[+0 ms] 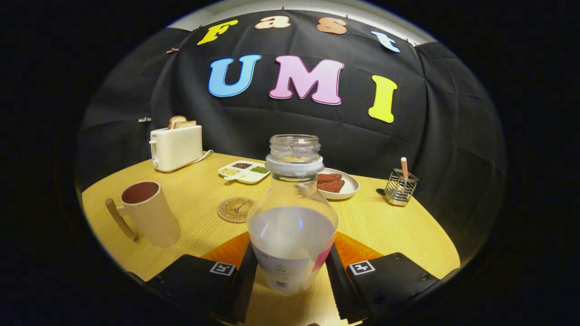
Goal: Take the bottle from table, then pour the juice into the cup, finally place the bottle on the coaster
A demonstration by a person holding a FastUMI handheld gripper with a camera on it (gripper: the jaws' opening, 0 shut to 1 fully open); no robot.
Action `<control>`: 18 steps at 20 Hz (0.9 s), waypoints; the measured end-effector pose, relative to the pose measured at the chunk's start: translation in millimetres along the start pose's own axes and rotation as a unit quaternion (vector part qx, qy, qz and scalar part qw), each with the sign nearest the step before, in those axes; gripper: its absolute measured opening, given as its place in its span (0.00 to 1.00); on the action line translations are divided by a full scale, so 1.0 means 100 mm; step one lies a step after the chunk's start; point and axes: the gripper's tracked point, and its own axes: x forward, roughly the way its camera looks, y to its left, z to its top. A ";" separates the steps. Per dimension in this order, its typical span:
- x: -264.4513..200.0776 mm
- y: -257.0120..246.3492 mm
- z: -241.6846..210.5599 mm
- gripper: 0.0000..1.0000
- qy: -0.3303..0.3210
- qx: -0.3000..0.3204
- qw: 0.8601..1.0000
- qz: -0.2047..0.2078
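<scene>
The gripper is clamped on the bottle, its two fingers pressing the lower body from either side, just where the label wraps it. The bottle stands upright between them, uncapped, with pale liquid filling its lower half. Taking the bottle as the landmark: the cup, with its handle turned away from the bottle, stands well off to its left and slightly beyond; the coaster lies flat just beyond it, a little to the left, with bare table between coaster and cup. Behind the bottle's neck sit a plate of reddish slices and a divided dish of grains. A toaster stands far back on the left, a wire holder far right, near the table's rounded edge.
</scene>
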 end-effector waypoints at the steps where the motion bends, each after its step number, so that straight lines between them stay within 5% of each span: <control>1: 0.01 0.04 0.01 0.75 0.004 -0.009 1.000 0.005; 9: 0.02 0.22 0.36 0.70 0.004 -0.101 0.994 0.034; 18: 0.13 0.48 0.75 0.71 -0.012 -0.270 0.963 0.014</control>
